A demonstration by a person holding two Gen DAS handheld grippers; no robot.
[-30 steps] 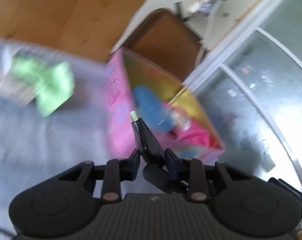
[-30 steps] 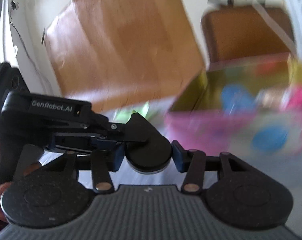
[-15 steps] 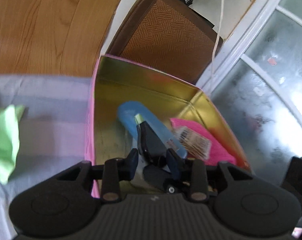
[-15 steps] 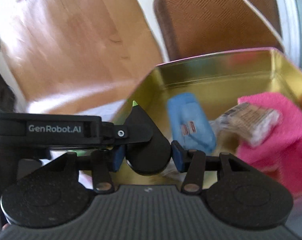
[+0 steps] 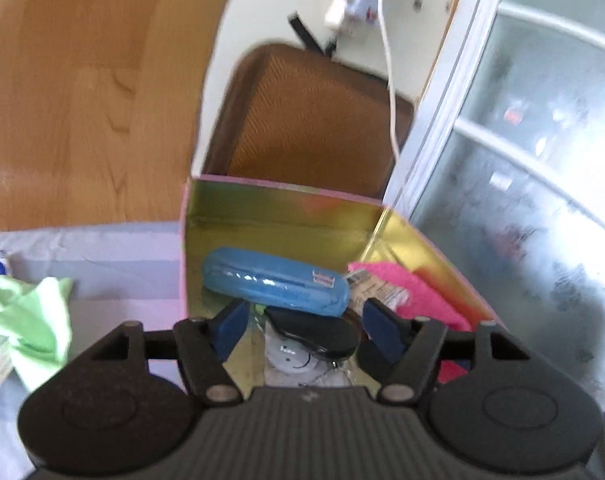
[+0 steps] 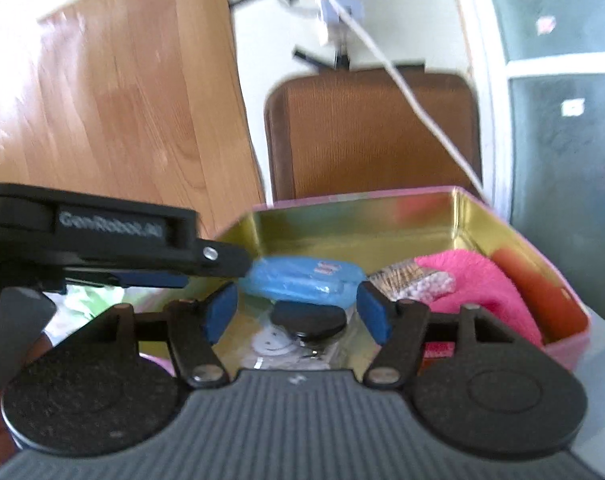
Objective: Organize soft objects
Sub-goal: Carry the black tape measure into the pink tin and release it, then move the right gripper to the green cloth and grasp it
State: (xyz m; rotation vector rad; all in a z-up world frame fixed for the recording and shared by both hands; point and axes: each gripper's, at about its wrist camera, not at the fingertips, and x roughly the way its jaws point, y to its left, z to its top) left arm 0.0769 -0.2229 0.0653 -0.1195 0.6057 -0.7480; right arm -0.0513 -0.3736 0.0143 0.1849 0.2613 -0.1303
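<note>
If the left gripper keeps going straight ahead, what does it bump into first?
Probably the blue pouch lying in the tin box. It sits just ahead of the open left gripper, though depth is hard to judge.

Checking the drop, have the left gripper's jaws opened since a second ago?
Yes. The left gripper has just been opening over the tin; the pads stand apart, pinching nothing.

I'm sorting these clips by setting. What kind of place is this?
Probably a lived-in room at home: a wooden headboard, a grey bedsheet, a brown chair and a frosted glass door.
</note>
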